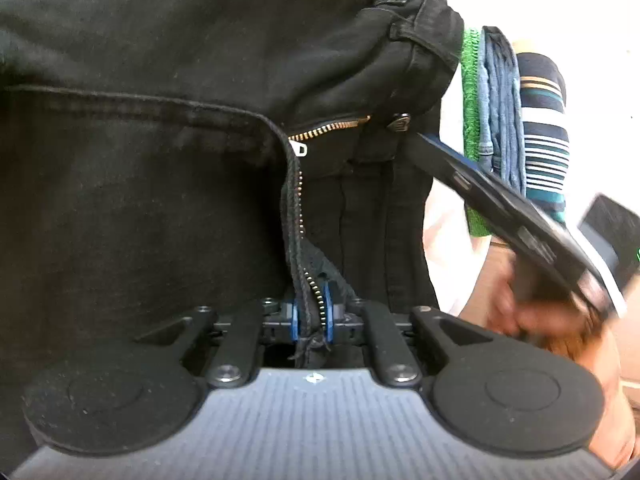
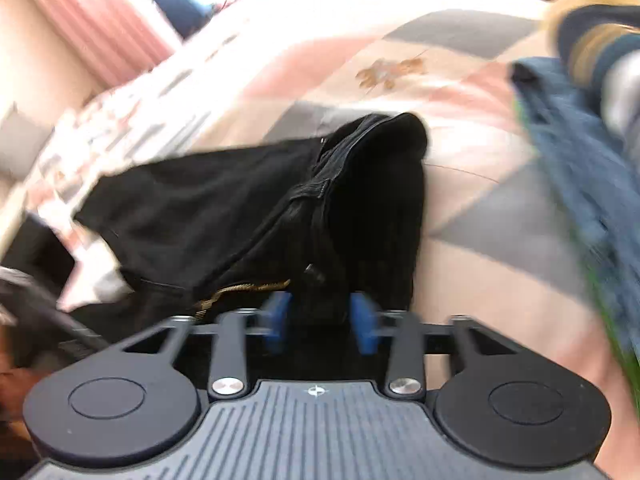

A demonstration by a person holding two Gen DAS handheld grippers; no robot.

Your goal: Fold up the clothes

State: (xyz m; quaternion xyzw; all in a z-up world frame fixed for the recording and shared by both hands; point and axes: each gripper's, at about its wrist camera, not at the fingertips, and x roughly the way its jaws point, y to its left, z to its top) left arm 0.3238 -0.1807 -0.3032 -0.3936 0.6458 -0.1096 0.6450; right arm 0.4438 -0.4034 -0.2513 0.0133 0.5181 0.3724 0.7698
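My left tongs (image 1: 311, 322) and right tongs (image 2: 320, 322) look alike: blue pads on black linkage arms, silver screws, round black discs, ribbed grey housing with a small emblem.

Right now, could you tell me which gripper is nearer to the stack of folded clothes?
Right. The right gripper grips the black jeans on the side facing the folded stack; the left gripper grips their fly, farther away.

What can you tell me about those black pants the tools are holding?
The black jeans look like thick, slightly faded denim. Their fly is open, showing a gold-toothed zipper, a metal button and belt loops at the waistband. They are bunched and draped, not flat, over a patchwork bedspread. The left tool pinches the fly edge; the right tool grips the fabric near the waistband.
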